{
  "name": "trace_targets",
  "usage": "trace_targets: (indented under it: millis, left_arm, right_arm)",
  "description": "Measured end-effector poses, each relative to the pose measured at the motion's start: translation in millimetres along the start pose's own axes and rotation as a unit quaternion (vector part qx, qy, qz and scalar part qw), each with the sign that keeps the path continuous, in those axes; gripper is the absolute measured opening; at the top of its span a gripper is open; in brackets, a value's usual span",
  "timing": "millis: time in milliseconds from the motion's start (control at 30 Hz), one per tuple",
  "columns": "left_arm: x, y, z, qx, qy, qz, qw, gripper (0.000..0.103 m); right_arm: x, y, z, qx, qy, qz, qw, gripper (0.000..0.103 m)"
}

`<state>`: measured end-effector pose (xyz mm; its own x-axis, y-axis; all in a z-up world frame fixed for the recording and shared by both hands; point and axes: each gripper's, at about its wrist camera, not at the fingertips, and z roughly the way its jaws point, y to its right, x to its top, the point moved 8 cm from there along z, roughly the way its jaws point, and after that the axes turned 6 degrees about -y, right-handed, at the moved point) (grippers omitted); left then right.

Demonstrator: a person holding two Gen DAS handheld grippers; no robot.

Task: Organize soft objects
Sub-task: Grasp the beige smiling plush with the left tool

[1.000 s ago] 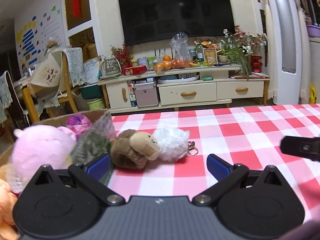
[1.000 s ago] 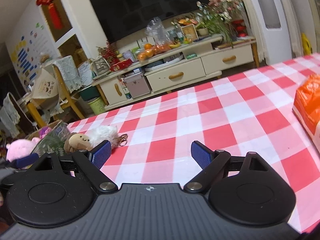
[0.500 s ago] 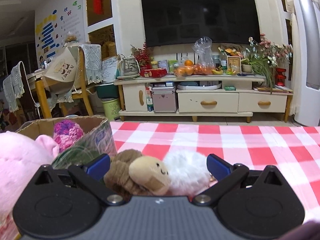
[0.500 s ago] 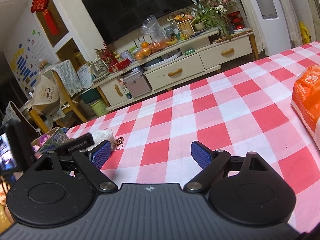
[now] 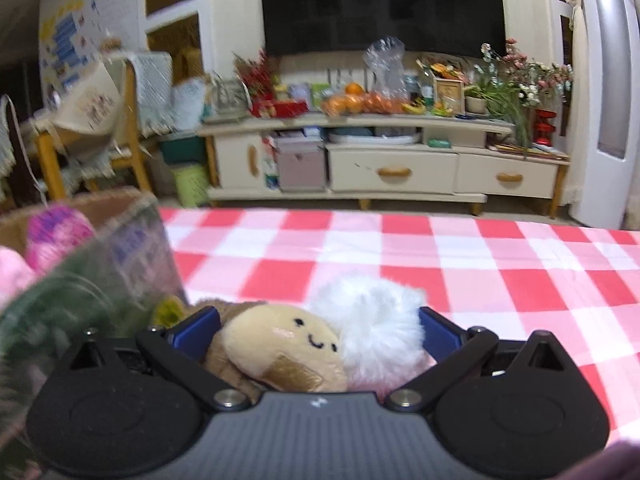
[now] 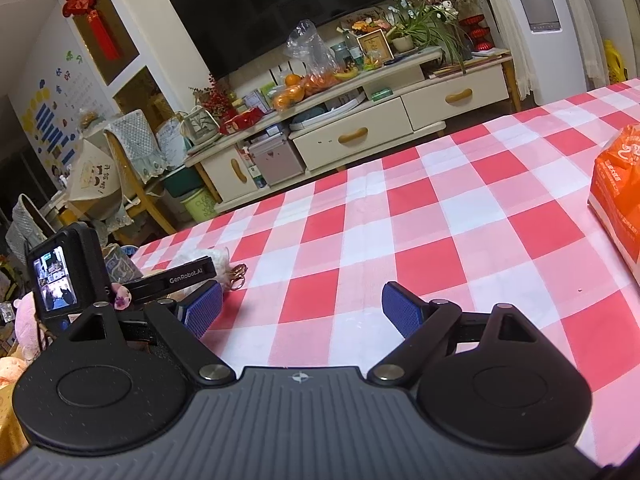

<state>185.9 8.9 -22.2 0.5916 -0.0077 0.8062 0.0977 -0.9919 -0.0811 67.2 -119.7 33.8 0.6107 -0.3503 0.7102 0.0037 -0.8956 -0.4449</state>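
Observation:
My left gripper [image 5: 316,330] is open, and its jaws stand on either side of a tan and brown plush toy with a smiling face [image 5: 280,350] and a white fluffy pom-pom [image 5: 376,316] on the red checked tablecloth [image 5: 440,264]. The pom-pom's metal keyring [image 6: 239,280] shows in the right wrist view. My right gripper [image 6: 302,308] is open and empty above the cloth. The left gripper's body with its small screen [image 6: 60,276] shows at the left of the right wrist view, over the toys.
A cardboard box [image 5: 116,208] at the table's left holds a pink plush [image 5: 12,276], a magenta yarn ball [image 5: 56,236] and a patterned bag [image 5: 100,280]. An orange package [image 6: 620,188] lies at the right edge. A TV cabinet [image 5: 380,160] stands beyond the table.
My left gripper has moved forward and down until the plush toy and pom-pom sit between its open jaws. My right gripper has stayed almost still.

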Motion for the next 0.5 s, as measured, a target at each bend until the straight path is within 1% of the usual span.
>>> trace_targets:
  millis: [67, 133, 167, 233, 267, 367, 500]
  left_arm:
    - [-5, 4, 5, -0.026, -0.015, -0.003, 0.9996, 0.102]
    - [-10, 12, 6, -0.037, -0.023, 0.016, 0.9989, 0.102]
    - [-10, 17, 4, -0.046, -0.020, 0.026, 0.9984, 0.102]
    - [-14, 29, -2, -0.076, -0.019, 0.046, 0.9958, 0.102]
    - [-16, 36, -5, -0.085, -0.019, 0.060, 0.9944, 0.102]
    - [-22, 56, -15, -0.122, -0.017, 0.090, 0.9882, 0.102]
    - [-34, 88, -34, -0.171, -0.014, 0.135, 0.9758, 0.102]
  right_arm:
    - [1, 2, 0, -0.003, -0.001, -0.001, 1.000, 0.103]
    - [3, 5, 0, -0.008, 0.001, 0.001, 1.000, 0.103]
    - [4, 7, 0, -0.010, 0.003, 0.003, 1.000, 0.103]
    - [7, 13, -1, -0.017, 0.007, 0.011, 1.000, 0.103]
    - [9, 17, -1, -0.021, 0.009, 0.017, 1.000, 0.103]
    - [11, 26, 0, -0.025, 0.010, 0.033, 0.999, 0.103]
    - [13, 31, -1, -0.031, 0.015, 0.034, 0.999, 0.103]
